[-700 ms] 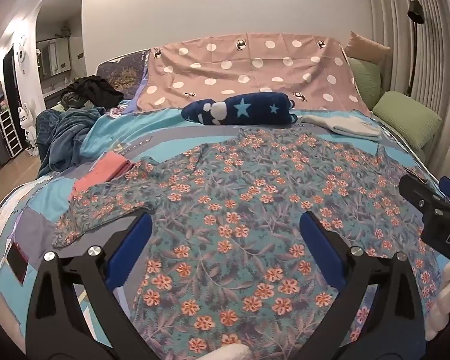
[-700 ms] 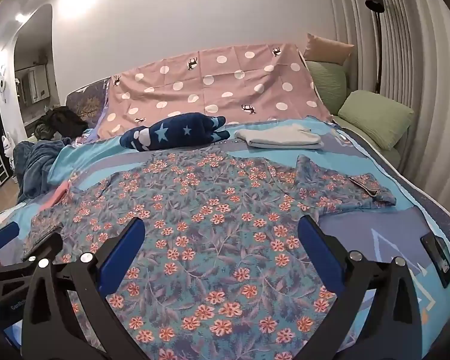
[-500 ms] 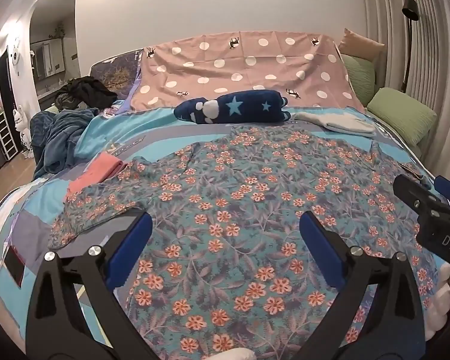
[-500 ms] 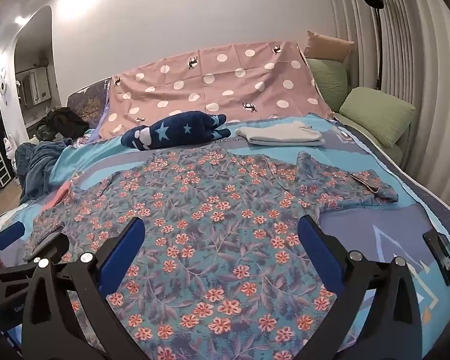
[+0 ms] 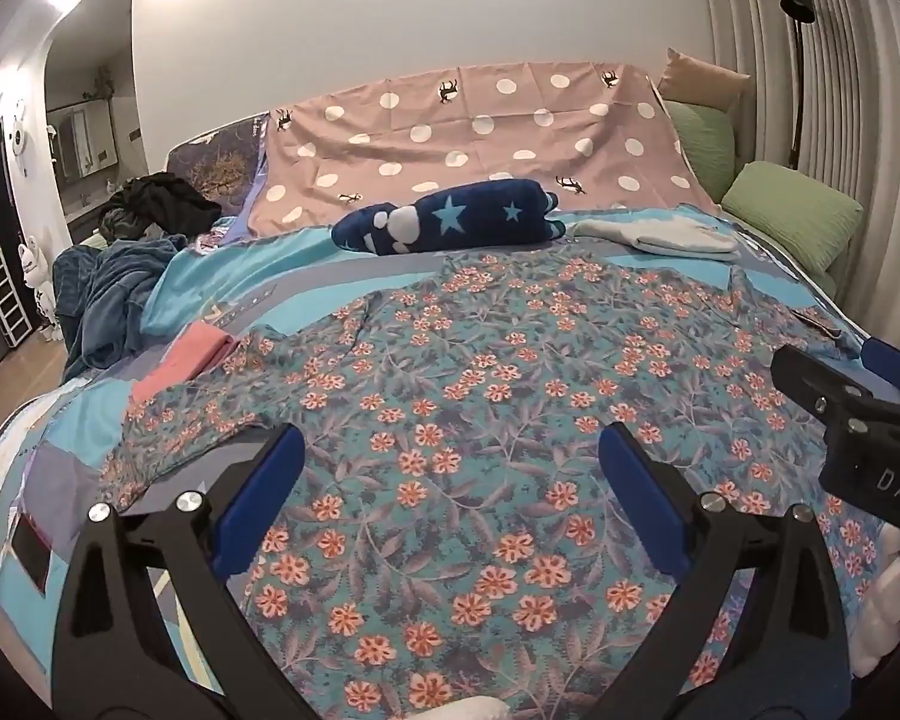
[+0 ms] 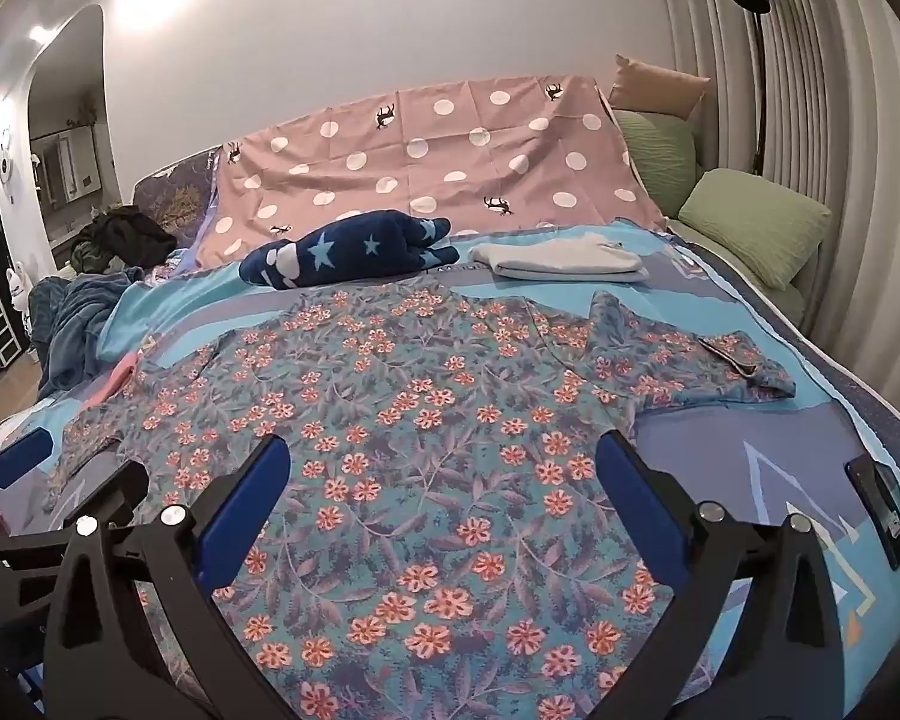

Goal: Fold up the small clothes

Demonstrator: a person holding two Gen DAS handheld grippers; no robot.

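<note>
A blue floral shirt (image 5: 510, 372) lies spread flat on the bed, sleeves out to both sides; it also shows in the right wrist view (image 6: 438, 408). My left gripper (image 5: 450, 492) is open and empty, hovering over the shirt's lower left part. My right gripper (image 6: 441, 498) is open and empty over the shirt's lower right part. The right gripper also shows at the right edge of the left wrist view (image 5: 858, 420), and the left gripper at the left edge of the right wrist view (image 6: 60, 498).
A navy star-patterned roll (image 5: 450, 225) and a folded white garment (image 5: 660, 237) lie behind the shirt. A pink folded cloth (image 5: 186, 354) lies at the left. A dark blanket heap (image 5: 108, 294) sits at the bed's left edge. Green pillows (image 5: 792, 216) stand at right. A black phone (image 6: 885, 510) lies right.
Both grippers have drifted slightly back and upward from the shirt, so the bed sits a little lower in each view. The shirt has not moved. Both stay open.
</note>
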